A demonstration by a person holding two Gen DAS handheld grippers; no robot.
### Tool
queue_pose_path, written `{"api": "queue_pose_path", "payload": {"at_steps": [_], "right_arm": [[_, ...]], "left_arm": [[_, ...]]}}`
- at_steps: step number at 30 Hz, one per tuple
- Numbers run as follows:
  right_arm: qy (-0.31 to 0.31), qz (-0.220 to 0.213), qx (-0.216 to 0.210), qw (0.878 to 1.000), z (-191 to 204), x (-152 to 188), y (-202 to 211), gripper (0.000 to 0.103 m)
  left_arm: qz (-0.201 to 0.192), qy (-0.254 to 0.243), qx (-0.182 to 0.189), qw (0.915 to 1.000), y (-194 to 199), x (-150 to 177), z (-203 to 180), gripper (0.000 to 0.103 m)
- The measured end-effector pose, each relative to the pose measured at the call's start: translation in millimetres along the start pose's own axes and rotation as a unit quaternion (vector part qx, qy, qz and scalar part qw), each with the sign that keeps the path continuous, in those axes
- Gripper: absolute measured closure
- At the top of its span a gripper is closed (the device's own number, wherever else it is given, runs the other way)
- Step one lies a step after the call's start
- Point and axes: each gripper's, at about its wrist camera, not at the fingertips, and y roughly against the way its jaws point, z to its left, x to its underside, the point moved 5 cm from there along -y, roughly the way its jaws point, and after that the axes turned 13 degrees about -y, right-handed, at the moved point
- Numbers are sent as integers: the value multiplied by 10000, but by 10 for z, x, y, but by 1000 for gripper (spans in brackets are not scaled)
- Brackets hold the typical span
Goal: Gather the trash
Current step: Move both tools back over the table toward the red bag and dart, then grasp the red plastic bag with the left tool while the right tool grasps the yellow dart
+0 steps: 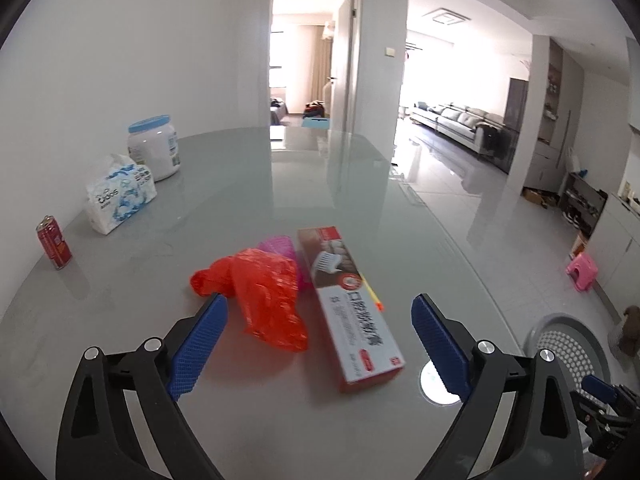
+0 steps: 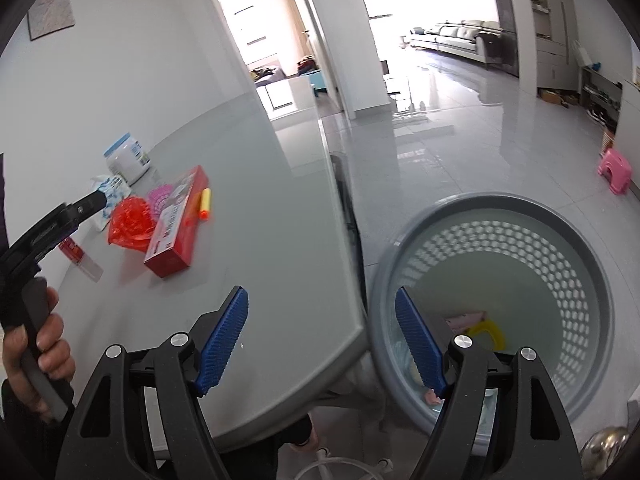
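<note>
A: What lies between the fingers in the left wrist view?

B: The left gripper [image 1: 320,344] has its blue-padded jaws wide apart, nothing pressed by either pad. Past them, at the centre of the frame on the glossy grey oval table [image 1: 248,184], lies a crumpled red plastic bag [image 1: 264,296]. Touching its right side is a long red-and-white cardboard box with printed text [image 1: 352,312]. A pink ribbed plastic piece [image 1: 280,246] peeks out behind the bag.

A: And along the left of that frame?

B: A red drink can [image 1: 54,242] stands upright at the far left. Above it sit a white-and-blue soft pack of tissues [image 1: 120,194] and a white plastic jar with a light blue lid [image 1: 154,148], the two just beside each other.

A: The other one?

B: The right gripper [image 2: 322,344] also has its jaws apart and holds nothing. It hangs over the table's edge. At the lower right of that frame stands a round grey perforated plastic waste basket [image 2: 580,280] on the floor, with a yellow ring-shaped item [image 2: 490,330] and other scraps, too hidden to name, at its bottom.

A: Anything else near the box there?

B: A yellow foam dart with an orange tip [image 2: 205,203] lies against the box's right side. At the lower left a hand [image 2: 38,352] grips a black handle.
</note>
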Motion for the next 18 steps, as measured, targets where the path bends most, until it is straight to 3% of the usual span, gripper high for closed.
{"api": "queue_pose_path", "payload": {"at_steps": [5, 18], "right_arm": [[151, 32, -80, 9998, 252, -65, -124, 30], [338, 174, -439, 9983, 768, -367, -628, 30]], "left_arm": [[86, 287, -279, 9992, -239, 22, 331, 12], [693, 341, -417, 9961, -907, 148, 503, 12]]}}
